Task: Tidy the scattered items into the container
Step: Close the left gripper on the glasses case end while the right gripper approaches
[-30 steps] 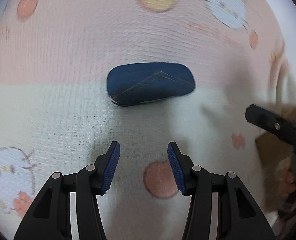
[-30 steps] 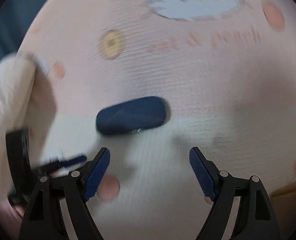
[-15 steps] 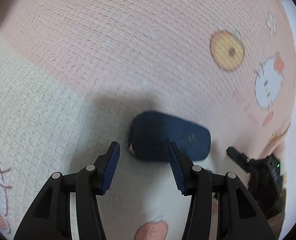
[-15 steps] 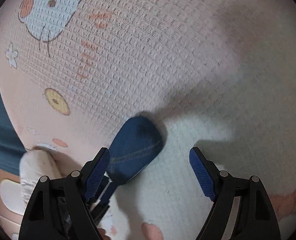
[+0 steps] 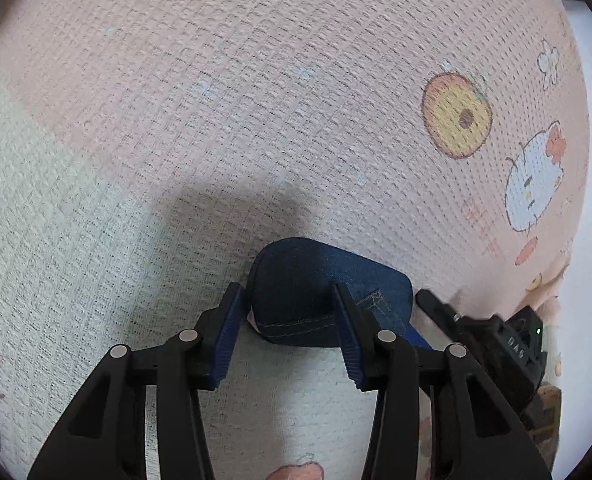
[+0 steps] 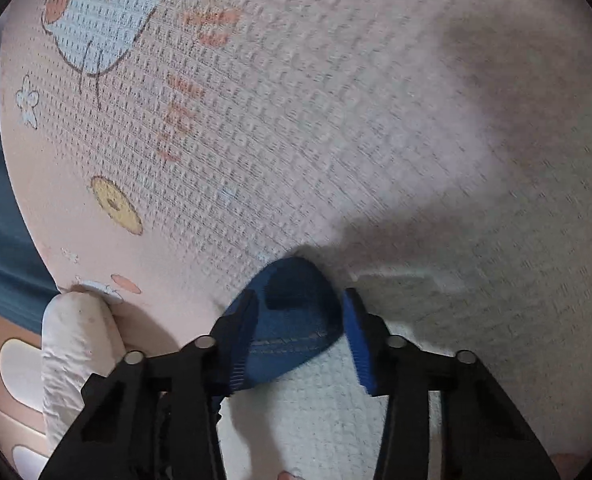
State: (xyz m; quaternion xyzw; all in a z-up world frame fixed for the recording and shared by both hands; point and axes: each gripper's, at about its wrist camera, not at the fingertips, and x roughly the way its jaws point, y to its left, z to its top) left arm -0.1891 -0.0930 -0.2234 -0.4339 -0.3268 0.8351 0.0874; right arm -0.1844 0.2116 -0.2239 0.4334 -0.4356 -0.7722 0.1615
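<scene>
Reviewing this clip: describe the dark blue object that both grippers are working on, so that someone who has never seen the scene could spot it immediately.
Start from the pink and cream cartoon-print mat that fills both views. At the seam where pink meets cream lies a denim case, oblong with rounded ends. It is the only dark blue thing on the mat, and the left gripper and right gripper are each closing around one end.

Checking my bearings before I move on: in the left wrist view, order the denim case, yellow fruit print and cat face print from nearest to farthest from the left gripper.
1. Denim case: between the closing left gripper pads.
2. Yellow fruit print: upper right on the mat.
3. Cat face print: far right; too close to the fruit print to rank firmly.
</scene>
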